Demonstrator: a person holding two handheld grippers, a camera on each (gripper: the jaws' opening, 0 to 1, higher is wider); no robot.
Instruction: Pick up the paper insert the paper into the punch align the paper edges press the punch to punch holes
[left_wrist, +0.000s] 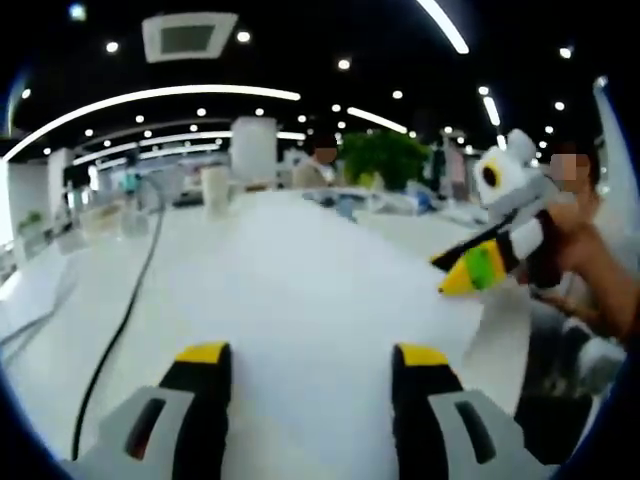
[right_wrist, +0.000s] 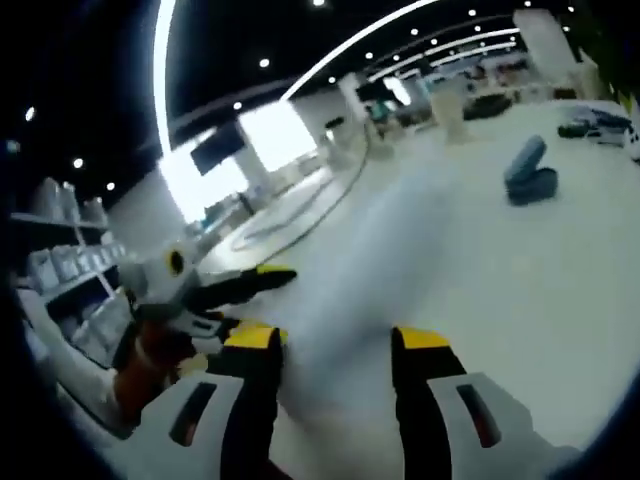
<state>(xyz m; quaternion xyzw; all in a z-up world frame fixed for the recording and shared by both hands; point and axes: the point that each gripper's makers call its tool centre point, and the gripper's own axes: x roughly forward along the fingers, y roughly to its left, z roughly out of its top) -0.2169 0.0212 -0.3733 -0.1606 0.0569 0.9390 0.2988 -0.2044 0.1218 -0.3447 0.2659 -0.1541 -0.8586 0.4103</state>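
A blue hole punch (right_wrist: 530, 172) stands on the white table (right_wrist: 480, 280) far ahead and to the right in the right gripper view. My right gripper (right_wrist: 335, 340) is open above the table with nothing between its yellow-tipped jaws. It also comes into the left gripper view from the right, where a hand (left_wrist: 585, 250) holds the right gripper (left_wrist: 472, 275) up in the air. My left gripper (left_wrist: 312, 358) is open and empty over the bare white tabletop (left_wrist: 300, 270), and the left gripper (right_wrist: 262, 278) also shows in the right gripper view. I cannot make out a sheet of paper against the white surface.
A black cable (left_wrist: 120, 320) runs along the table's left side. Pale cups (left_wrist: 215, 188) and a green plant (left_wrist: 380, 155) stand at the far end, with people behind. Dark small items (right_wrist: 590, 125) lie beyond the punch. Shelves (right_wrist: 70, 260) line the left.
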